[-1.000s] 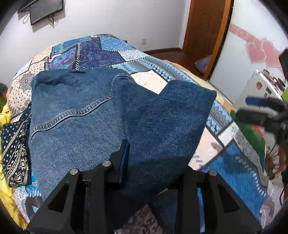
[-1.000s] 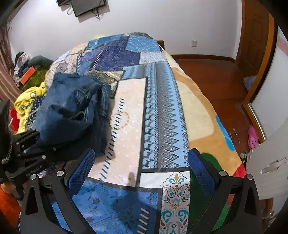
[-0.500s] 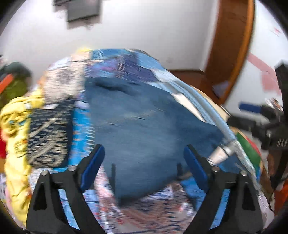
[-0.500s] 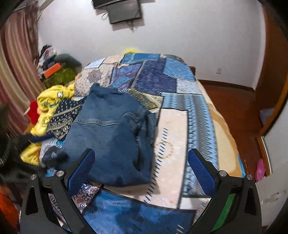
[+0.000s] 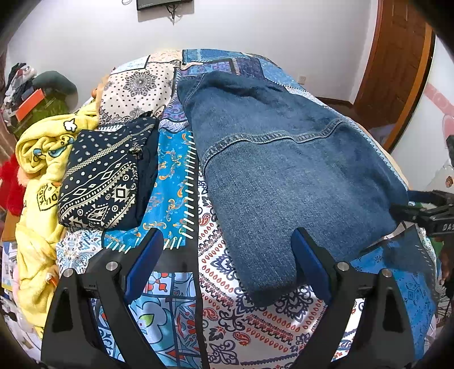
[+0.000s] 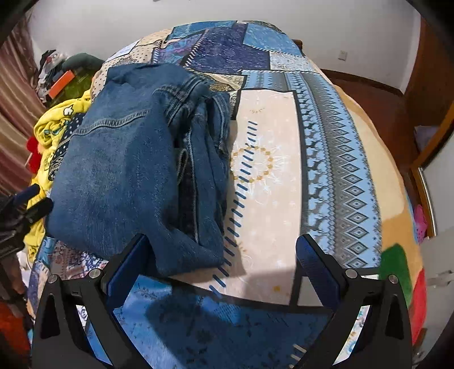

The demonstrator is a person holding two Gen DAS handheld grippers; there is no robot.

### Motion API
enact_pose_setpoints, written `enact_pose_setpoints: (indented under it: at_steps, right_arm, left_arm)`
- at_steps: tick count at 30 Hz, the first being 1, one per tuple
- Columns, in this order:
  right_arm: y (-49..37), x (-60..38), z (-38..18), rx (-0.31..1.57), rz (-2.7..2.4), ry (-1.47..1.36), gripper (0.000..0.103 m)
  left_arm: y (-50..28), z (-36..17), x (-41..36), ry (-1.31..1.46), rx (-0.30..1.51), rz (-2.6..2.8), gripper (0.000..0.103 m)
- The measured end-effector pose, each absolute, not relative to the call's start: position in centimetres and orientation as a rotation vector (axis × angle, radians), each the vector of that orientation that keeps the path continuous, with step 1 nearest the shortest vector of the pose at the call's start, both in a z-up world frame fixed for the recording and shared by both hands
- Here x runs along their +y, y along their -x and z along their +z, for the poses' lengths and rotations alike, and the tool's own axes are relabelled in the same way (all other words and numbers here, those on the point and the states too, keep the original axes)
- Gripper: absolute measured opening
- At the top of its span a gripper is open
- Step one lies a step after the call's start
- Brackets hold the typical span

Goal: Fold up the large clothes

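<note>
Nearest to you, your left gripper [image 5: 227,264] stands wide apart with nothing between its blue pads; its jaws have just been opening, so the denim is let go and lies by itself. Your right gripper [image 6: 222,262] is wide apart too, empty, and its left pad sits just beside the near corner of the cloth without pressing it.

Just behind the fingers lie the jeans [image 5: 283,176], folded into a thick packet on the patchwork bedspread [image 6: 266,176]. From the right wrist view you see the layers stacked along the right edge [image 6: 204,159], a little uneven. I judge this fold is finished, and both claws are open because the packet needs only a small straightening or moving aside.

To the left, near the jeans but apart from them, a dark patterned garment [image 5: 105,181] lies folded already, touching a yellow blanket [image 5: 37,176]. Far behind stands the white wall [image 5: 255,25].
</note>
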State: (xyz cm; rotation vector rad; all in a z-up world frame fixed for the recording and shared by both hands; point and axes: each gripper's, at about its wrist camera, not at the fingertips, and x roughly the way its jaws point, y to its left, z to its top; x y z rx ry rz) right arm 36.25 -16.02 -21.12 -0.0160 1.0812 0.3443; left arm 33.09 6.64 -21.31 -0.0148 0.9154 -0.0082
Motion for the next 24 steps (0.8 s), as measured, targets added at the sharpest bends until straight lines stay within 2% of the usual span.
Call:
enact_pose_setpoints:
  at_steps: [10, 19, 24]
  right_arm:
    - [-38.1, -11.8, -15.7, 0.943, 0.484, 0.052, 0.102]
    - [-42.9, -10.1, -20.9, 1.063, 0.421, 0.133, 0.102]
    - [-42.8, -13.8, -21.2, 1.065, 0.43, 0.0, 0.102]
  left_arm:
    - [-33.2, -21.3, 6.4, -0.015, 0.906, -0.011, 0.094]
    - [-33.2, -21.3, 6.4, -0.031, 0.9, -0.021, 0.096]
    - [-33.2, -21.2, 6.0, -0.074, 0.885, -0.016, 0.097]
